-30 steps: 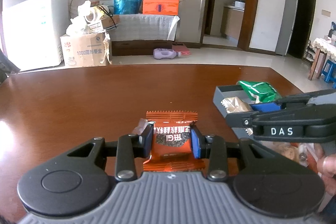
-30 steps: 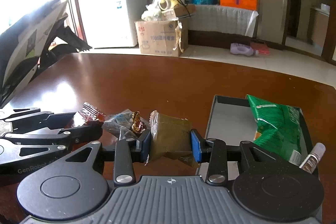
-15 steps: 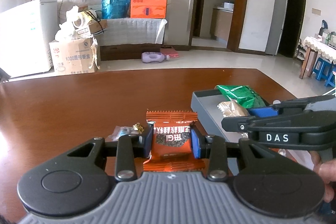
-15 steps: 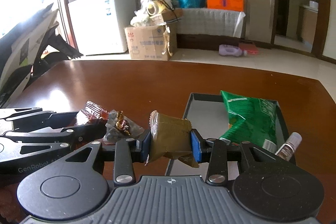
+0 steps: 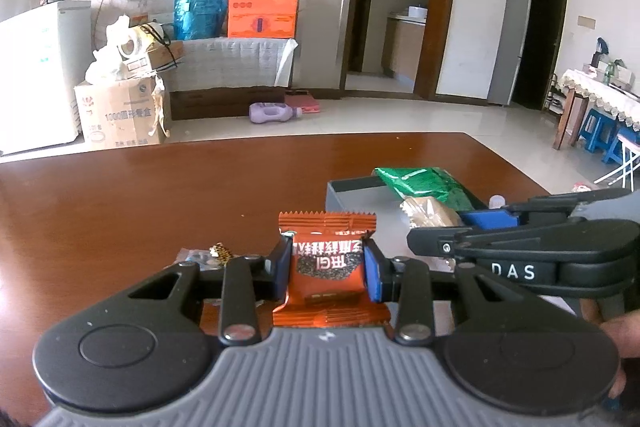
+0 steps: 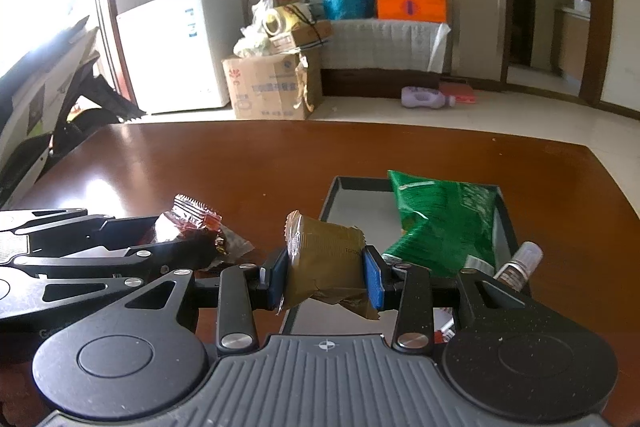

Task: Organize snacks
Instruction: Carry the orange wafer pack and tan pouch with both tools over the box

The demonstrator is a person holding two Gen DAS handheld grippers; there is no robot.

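1. While both hands hover low over the brown table (image 5: 120, 195), the left gripper (image 5: 326, 265) has its blue pads clamped on an orange snack packet (image 5: 328, 267).
2. Beside it, the right gripper (image 6: 326, 273) is clamped on an olive-brown snack packet (image 6: 326, 259), held above the near edge of the grey tray (image 6: 352, 203).
3. Further in, a green snack bag (image 6: 444, 215) lies inside that tray, with a small bottle (image 6: 518, 265) at its right wall.
4. Left of the tray, a clear-wrapped sweet (image 5: 208, 255) lies on the tabletop.
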